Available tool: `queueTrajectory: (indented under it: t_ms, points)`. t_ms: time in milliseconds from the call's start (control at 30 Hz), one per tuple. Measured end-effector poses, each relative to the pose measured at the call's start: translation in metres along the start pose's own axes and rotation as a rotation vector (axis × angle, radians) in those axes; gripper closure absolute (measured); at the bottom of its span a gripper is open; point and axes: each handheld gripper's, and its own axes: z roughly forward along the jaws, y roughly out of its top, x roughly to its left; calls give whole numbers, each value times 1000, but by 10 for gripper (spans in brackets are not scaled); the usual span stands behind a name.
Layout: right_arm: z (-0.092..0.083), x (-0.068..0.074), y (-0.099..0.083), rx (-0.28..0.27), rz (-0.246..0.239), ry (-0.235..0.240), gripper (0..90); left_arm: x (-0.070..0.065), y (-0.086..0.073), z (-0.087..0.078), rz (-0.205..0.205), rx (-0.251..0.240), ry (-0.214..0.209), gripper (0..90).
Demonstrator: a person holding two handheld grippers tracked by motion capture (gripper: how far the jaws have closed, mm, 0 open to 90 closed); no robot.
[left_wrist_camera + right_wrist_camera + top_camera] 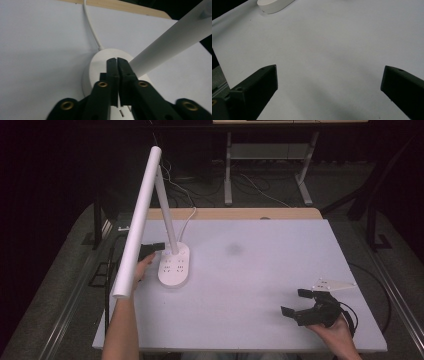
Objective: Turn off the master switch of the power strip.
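Black left gripper jaws pressed together over the lamp base
Looks poised to tap a base button; next needs a gentle downward press. Right gripper rests well apart, jaws wide, empty

Left tongs closed, right tongs agape

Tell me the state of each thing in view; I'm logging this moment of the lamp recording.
Desk lamp: upright on the table, light bar tilted, apparently unlit.
Lamp cord: attached to the base.
Left gripper: shut, empty, tips over the lamp base.
Right gripper: open, empty, away from the lamp.
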Motion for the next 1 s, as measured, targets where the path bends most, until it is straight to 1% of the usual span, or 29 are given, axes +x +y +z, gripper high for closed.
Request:
queueTrajectory:
  t_ms: [167, 267, 367, 467, 533, 700, 733, 767, 800, 833, 867, 933, 1000]
  points:
    - [1, 0, 0, 7, -2, -10, 4, -1, -1, 4, 17, 19, 16, 898]
    - [1, -1, 0, 11, 5, -13, 4, -2, -2, 5, 17, 24, 22, 898]
    - [0, -2, 0, 8, 2, -15, 4, -2, -3, 6, 21, 36, 31, 898]
    - [1, -1, 0, 11, 7, -15, 4, -2, -3, 7, 22, 41, 31, 898]
    - [1, -1, 0, 13, 7, -14, 4, -3, -4, 9, 30, 51, 38, 899]
    - [1, -2, 0, 16, 5, -17, 4, -5, -5, 13, 37, 55, 49, 899]
    - [1, -2, 0, 15, 4, -17, 4, -6, -5, 14, 38, 60, 61, 899]
    - [1, -3, 0, 15, 4, -17, 4, -5, -5, 15, 43, 65, 64, 899]
    - [1, -3, -1, 16, 4, -18, 4, -5, -6, 16, 36, 61, 63, 900]
    - [1, -3, -1, 16, 5, -18, 4, -5, -6, 16, 36, 53, 74, 900]
    - [1, -3, -1, 16, 5, -18, 4, -5, -6, 16, 36, 53, 74, 900]
    - [2, -3, -1, 23, 12, -17, 4, -8, -5, 17, 64, 60, 100, 899]
    - [2, -3, -1, 23, 10, -17, 4, -10, -8, 18, 82, 62, 112, 899]
